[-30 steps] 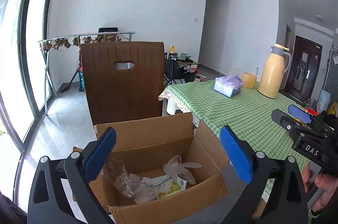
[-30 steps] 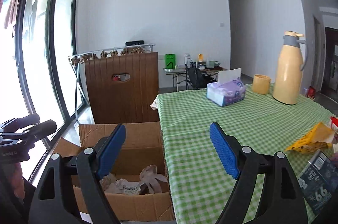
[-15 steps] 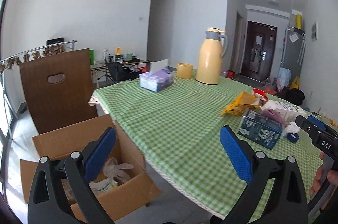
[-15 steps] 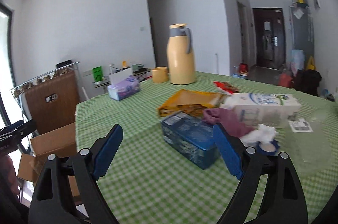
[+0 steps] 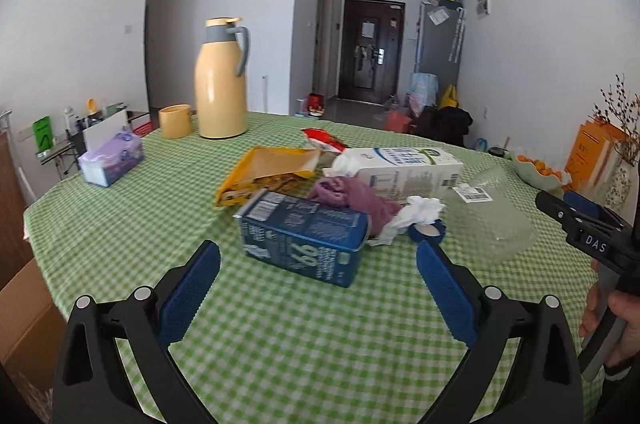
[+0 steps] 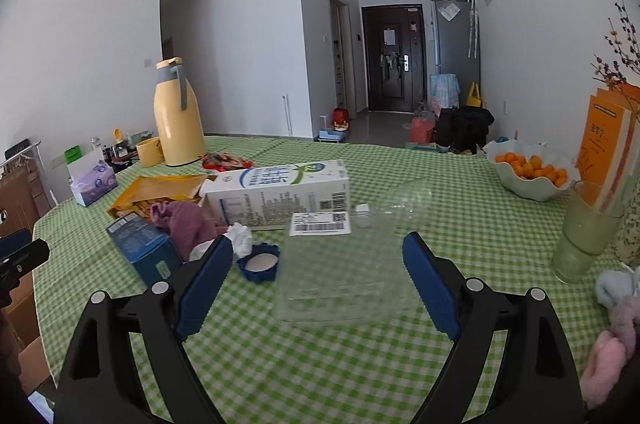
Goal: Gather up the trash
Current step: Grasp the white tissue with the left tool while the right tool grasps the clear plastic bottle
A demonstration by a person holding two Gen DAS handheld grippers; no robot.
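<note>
Trash lies on the green checked tablecloth (image 5: 120, 224): a blue carton (image 5: 304, 238) (image 6: 144, 252), a white milk carton (image 5: 404, 169) (image 6: 276, 197), a yellow snack bag (image 5: 268, 171) (image 6: 160, 193), a purple cloth (image 5: 356, 197) (image 6: 188, 226), crumpled tissue (image 5: 420, 212), a blue lid (image 5: 426, 232) (image 6: 260, 262), a clear plastic tray (image 5: 492, 220) (image 6: 352, 264). My left gripper (image 5: 318, 276) is open, empty, just short of the blue carton. My right gripper (image 6: 318, 272) is open, empty, over the clear tray.
A yellow thermos (image 5: 220, 79), yellow cup (image 5: 174, 119) and tissue box (image 5: 112, 159) stand at the table's far left. A bowl of oranges (image 6: 528, 171), a glass (image 6: 584, 232) and an orange book (image 6: 608, 147) stand right. A cardboard box edge (image 5: 20, 312) shows lower left.
Both grippers swung right, away from the cardboard box on the floor, and now face the trash on the table. Both stay open and empty.
</note>
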